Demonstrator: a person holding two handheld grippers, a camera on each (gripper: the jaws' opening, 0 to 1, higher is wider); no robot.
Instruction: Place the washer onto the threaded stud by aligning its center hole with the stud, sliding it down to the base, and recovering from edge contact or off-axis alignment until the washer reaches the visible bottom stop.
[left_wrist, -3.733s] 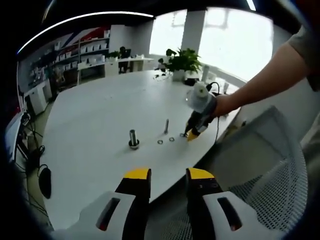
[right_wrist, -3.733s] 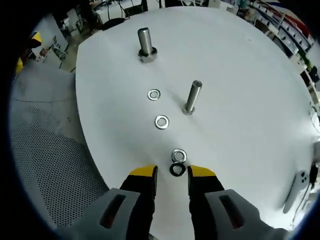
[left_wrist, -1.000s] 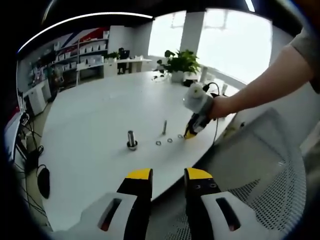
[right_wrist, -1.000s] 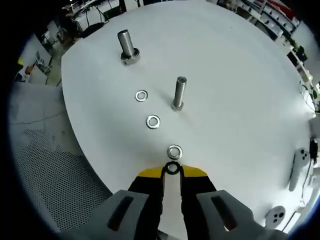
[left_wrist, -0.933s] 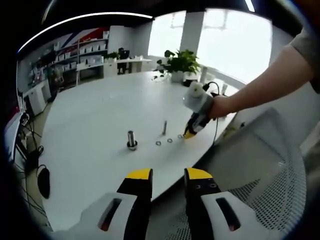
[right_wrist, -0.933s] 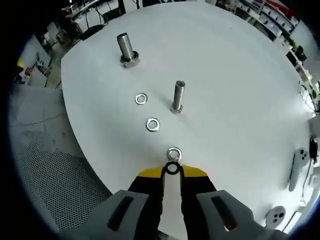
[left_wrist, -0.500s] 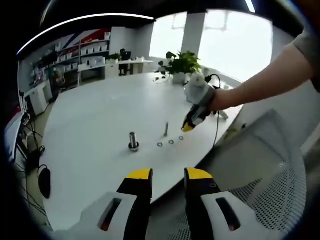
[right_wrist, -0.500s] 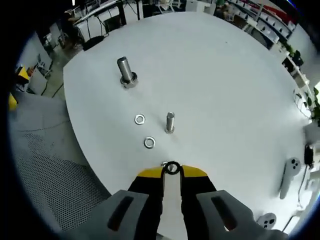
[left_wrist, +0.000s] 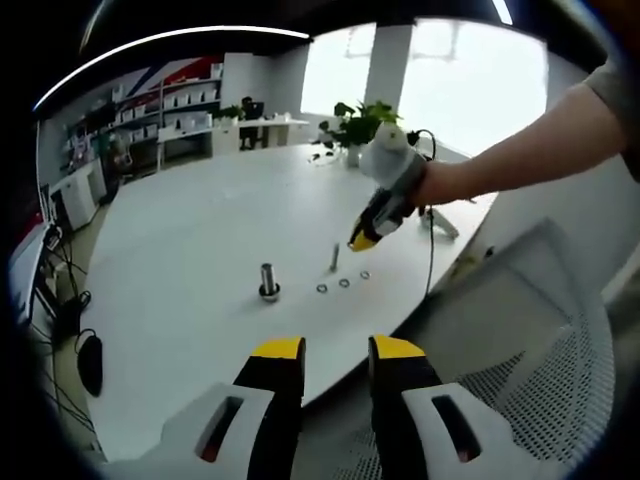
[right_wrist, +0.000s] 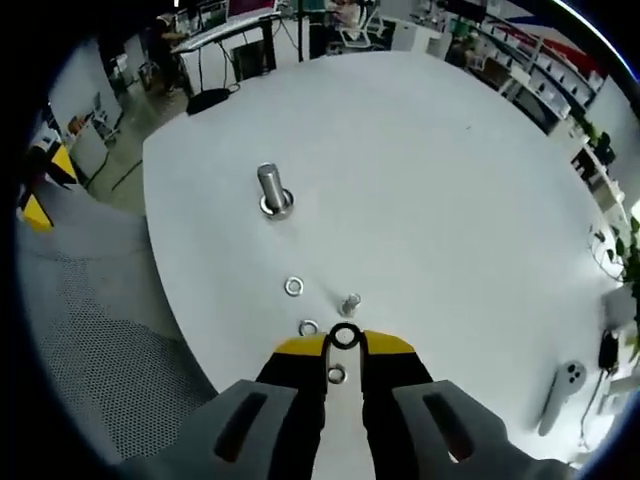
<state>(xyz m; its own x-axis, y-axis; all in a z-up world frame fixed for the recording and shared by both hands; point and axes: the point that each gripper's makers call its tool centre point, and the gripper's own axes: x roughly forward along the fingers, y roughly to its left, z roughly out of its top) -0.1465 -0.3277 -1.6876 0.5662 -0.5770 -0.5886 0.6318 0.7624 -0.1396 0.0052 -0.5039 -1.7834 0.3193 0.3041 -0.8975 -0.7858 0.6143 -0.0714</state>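
Observation:
My right gripper (right_wrist: 345, 342) is shut on a small black washer (right_wrist: 345, 336), held in the air just short of the thin threaded stud (right_wrist: 351, 302), which I see almost end-on. In the left gripper view the right gripper (left_wrist: 362, 240) hangs above and slightly right of that thin stud (left_wrist: 334, 258). A thicker stud (right_wrist: 272, 190) stands farther off on the white table (right_wrist: 430, 180). Three silver washers lie near the thin stud: one (right_wrist: 293, 287), another (right_wrist: 308, 327), and a third (right_wrist: 337, 375) under my jaws. My left gripper (left_wrist: 335, 352) is open off the table's near edge, holding nothing.
A mesh chair (left_wrist: 520, 330) stands at the table's edge to the right. A potted plant (left_wrist: 365, 120) sits at the far side. A white controller (right_wrist: 558, 392) lies on the table. Mesh seating (right_wrist: 90, 330) sits beyond the rim.
The right gripper closed on the black washer, lifted it off the table and carried it up and toward the thin stud. The left gripper has stayed put.

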